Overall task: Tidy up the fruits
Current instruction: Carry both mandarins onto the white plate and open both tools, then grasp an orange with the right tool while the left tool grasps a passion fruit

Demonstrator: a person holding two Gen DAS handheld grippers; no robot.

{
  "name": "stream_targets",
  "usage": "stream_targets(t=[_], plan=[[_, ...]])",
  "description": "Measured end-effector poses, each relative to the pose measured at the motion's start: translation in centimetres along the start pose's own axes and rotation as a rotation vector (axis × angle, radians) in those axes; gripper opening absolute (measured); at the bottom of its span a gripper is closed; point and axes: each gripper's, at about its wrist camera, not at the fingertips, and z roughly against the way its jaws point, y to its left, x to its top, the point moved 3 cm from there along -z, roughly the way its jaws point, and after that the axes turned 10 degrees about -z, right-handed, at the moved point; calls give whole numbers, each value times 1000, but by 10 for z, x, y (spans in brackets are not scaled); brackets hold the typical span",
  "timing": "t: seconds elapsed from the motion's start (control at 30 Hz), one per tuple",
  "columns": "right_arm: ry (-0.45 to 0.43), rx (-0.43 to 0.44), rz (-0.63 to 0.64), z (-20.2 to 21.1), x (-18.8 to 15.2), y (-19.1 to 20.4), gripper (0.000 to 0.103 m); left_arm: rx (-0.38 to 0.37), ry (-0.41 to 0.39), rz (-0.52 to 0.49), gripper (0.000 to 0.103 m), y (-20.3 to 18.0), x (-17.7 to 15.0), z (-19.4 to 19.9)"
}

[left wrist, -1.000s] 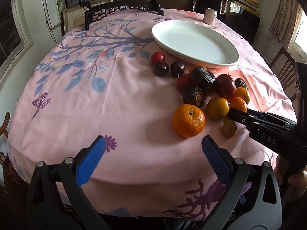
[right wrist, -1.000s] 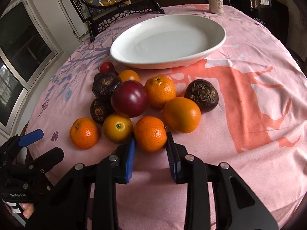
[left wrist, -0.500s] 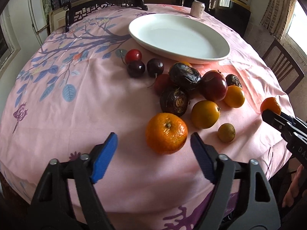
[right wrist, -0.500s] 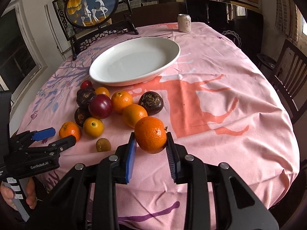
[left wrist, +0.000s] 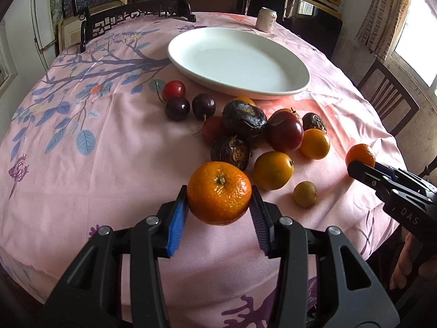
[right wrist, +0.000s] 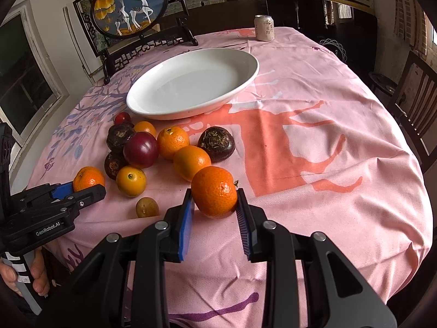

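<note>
In the left wrist view my left gripper is closing on a mandarin at the near edge of the fruit pile, and both blue pads touch its sides. My right gripper is shut on another mandarin, held a little above the cloth, right of the pile. That fruit also shows as the held mandarin at the right gripper tip. The white oval plate lies empty behind the pile. Cherries, dark passion fruits, a plum and oranges sit on the pink cloth.
A small brown fruit lies between the two grippers. A drinks can stands at the table's far side, near a round picture screen on a dark stand. A wooden chair stands to the right. The table edge is close below both grippers.
The left jaws narrowed from wide open to touching the mandarin as the gripper came forward. The right gripper lifted its mandarin off the cloth and drew back from the pile.
</note>
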Motion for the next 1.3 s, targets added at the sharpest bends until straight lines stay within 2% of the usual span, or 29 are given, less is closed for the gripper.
stream_targets(t=[0.17, 0.23, 0.33, 0.4, 0.5, 0.63, 0.73, 0.87, 0.9, 0.93, 0.97, 1.03, 1.1, 1.13, 1.2, 1.3], plan=[[1, 20, 22, -1, 18, 4, 31, -12, -33, -5, 44, 12, 22, 21], [-11, 18, 61, -1, 39, 10, 31, -3, -57, -27, 44, 18, 50, 27], [-20, 62, 114, -10, 87, 22, 31, -10, -64, -29, 44, 30, 107, 18], [-8, 99, 124, -28, 126, 30, 31, -7, -46, -28, 45, 38, 151, -5], [26, 81, 127, -73, 178, 38, 31, 0, 1, -10, 45, 47, 207, -55], [98, 46, 118, -142, 219, 38, 31, -31, 91, 30, 45, 57, 250, -128], [135, 37, 90, -170, 233, 31, 31, -49, 116, 44, 45, 56, 262, -156], [143, 26, 91, -185, 241, 28, 32, -55, 128, 47, 45, 55, 271, -170], [145, 22, 93, -187, 243, 28, 36, -54, 132, 53, 46, 57, 273, -172], [143, 16, 98, -188, 243, 28, 48, -51, 129, 63, 48, 60, 274, -172], [128, -3, 103, -187, 245, 29, 51, -51, 121, 74, 50, 62, 275, -168], [92, -30, 120, -175, 246, 30, 51, -59, 95, 86, 62, 67, 274, -153], [76, -40, 144, -154, 241, 33, 52, -46, 54, 92, 68, 73, 267, -126], [56, -58, 158, -139, 236, 35, 56, -47, 26, 99, 75, 75, 261, -110], [19, -75, 196, -109, 220, 40, 58, -63, -20, 110, 87, 76, 244, -78], [12, -70, 213, -68, 179, 40, 59, -21, -64, 89, 88, 70, 203, -36]])
